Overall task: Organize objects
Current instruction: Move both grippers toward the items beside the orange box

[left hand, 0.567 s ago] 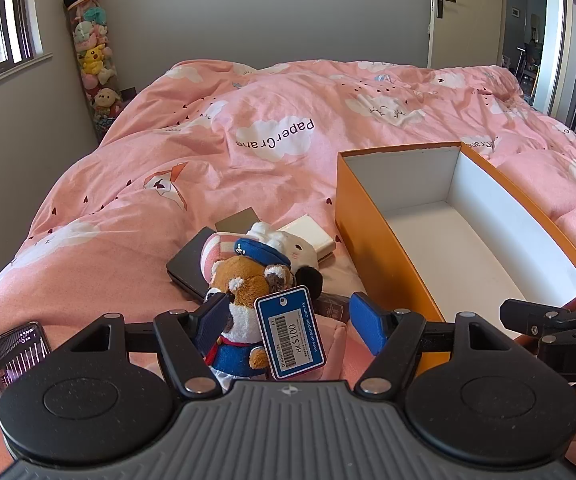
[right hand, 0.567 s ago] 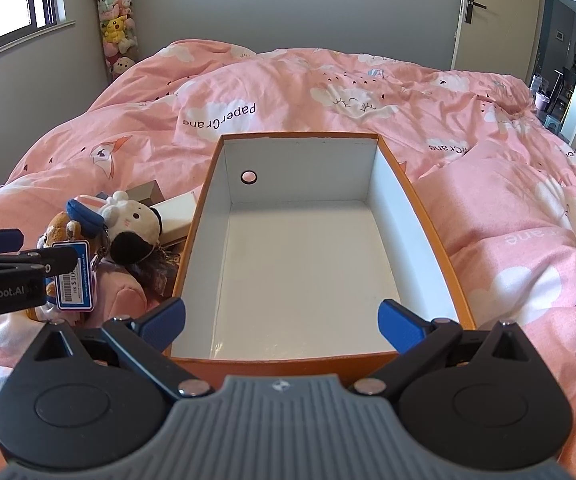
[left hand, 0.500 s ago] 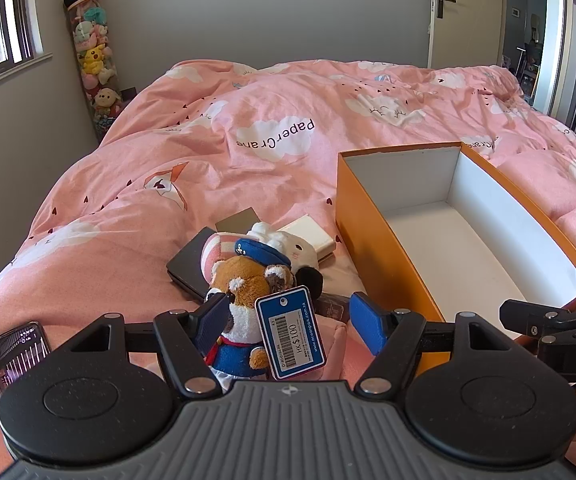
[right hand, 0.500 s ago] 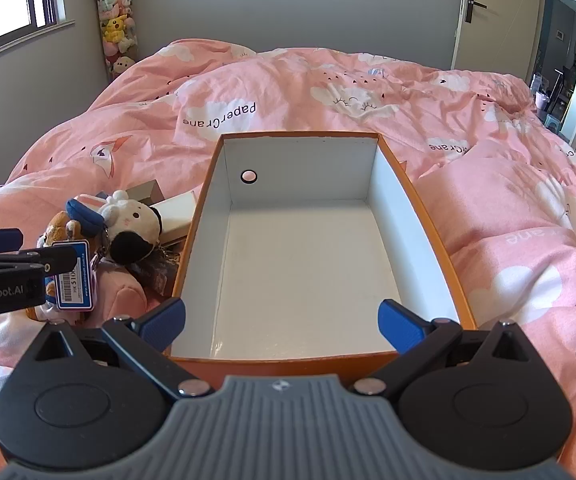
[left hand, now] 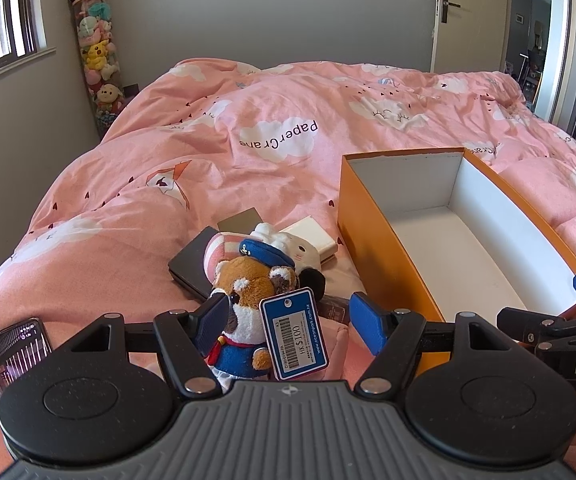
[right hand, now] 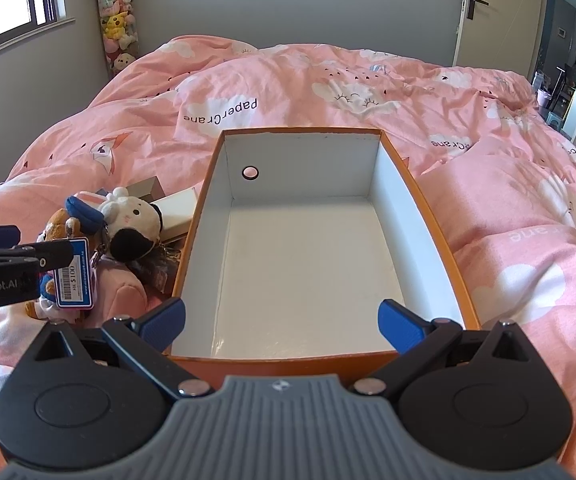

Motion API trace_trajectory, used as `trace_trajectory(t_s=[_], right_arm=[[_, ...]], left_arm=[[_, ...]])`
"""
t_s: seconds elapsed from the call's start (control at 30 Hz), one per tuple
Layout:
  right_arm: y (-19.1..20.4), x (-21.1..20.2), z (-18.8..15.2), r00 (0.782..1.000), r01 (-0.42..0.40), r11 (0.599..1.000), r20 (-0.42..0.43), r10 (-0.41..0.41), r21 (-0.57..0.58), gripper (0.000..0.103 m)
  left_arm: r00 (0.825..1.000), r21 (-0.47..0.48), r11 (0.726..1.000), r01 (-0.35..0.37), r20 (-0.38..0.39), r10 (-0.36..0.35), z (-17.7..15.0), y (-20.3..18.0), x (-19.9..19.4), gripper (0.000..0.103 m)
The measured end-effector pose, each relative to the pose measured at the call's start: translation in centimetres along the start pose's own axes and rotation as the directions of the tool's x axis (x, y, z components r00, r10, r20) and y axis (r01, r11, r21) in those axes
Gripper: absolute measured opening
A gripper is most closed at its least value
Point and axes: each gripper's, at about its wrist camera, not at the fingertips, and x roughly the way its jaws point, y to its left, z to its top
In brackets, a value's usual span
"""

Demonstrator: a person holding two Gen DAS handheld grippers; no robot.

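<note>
On the bed, over a pink quilt [left hand: 160, 168], an orange box [right hand: 427, 216] with a bare white inside lies open beside a small heap of things, which reads as the place they are meant to end up. The left hand-held gripper [left hand: 284, 320] hangs tilted down over that heap with its jaws spread wide, and a little plush dog in a blue sailor cap [left hand: 248, 304] sits between the blue pads; the left pad looks to be just at the toy's side while the right pad stands clear of it, so the toy is framed, not squeezed. A blue price tag [left hand: 293, 334] dangles from the toy toward the camera (it may get caught in the grip). Behind the dog lie a white plush with black ears [right hand: 132, 220], a dark flat case [left hand: 192, 268] and a pale slim box [left hand: 311, 236], all crowded just beside the orange box's left wall. A phone [left hand: 12, 352] with its screen lit rests apart, at the left edge of the quilt. The right hand-held gripper [right hand: 282, 320] is also fully released and holds nothing, poised over the near rim of the orange box, probably to steady it. Judging by this, the sorting has barely begun.
</note>
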Motion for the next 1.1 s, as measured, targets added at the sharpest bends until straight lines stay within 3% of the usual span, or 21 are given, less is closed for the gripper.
trace_trajectory(t_s=[0.23,0.33,0.47,0.73,0.9,0.97,1.1], right_arm=[[0.3,0.8,0.8,0.998,-0.061,0.998,-0.011,0.06,-0.027,0.099],[0.8,1.3,1.9,0.996,-0.085,0.994,-0.002,0.085,-0.066,0.087],[1.8,2.3,3.4,0.986,-0.165,0.981,-0.007,0.165,-0.099,0.073],[5.2,5.9,6.5,0.95,-0.311,0.932,-0.069,0.304,-0.184,0.049],[7.6,9.1,9.1,0.928,-0.372,0.88,-0.154,0.34,-0.297,0.039],[8.6,10.4,9.9,0.922,-0.384,0.845,-0.199,0.331,-0.372,0.038],[10.2,13.0,10.6,0.901,-0.422,0.738,-0.334,0.277,-0.526,0.038]], left_arm=[[0.998,-0.04,0.997,0.063,0.025,-0.062,0.6,1.5,-0.3,0.065],[0.995,-0.04,0.994,0.098,0.035,-0.097,1.3,2.2,-0.4,0.058],[0.989,-0.061,0.988,0.145,-0.02,-0.146,2.1,4.0,0.5,0.04],[0.979,-0.144,0.976,0.164,-0.094,-0.179,3.6,8.4,3.0,0.026],[0.971,-0.125,0.98,0.156,-0.163,-0.176,5.0,10.6,5.2,0.025],[0.964,-0.058,0.985,0.165,-0.201,-0.174,5.6,10.9,6.3,0.025],[0.942,0.124,0.97,0.208,-0.292,-0.164,6.0,10.8,8.6,0.026]])
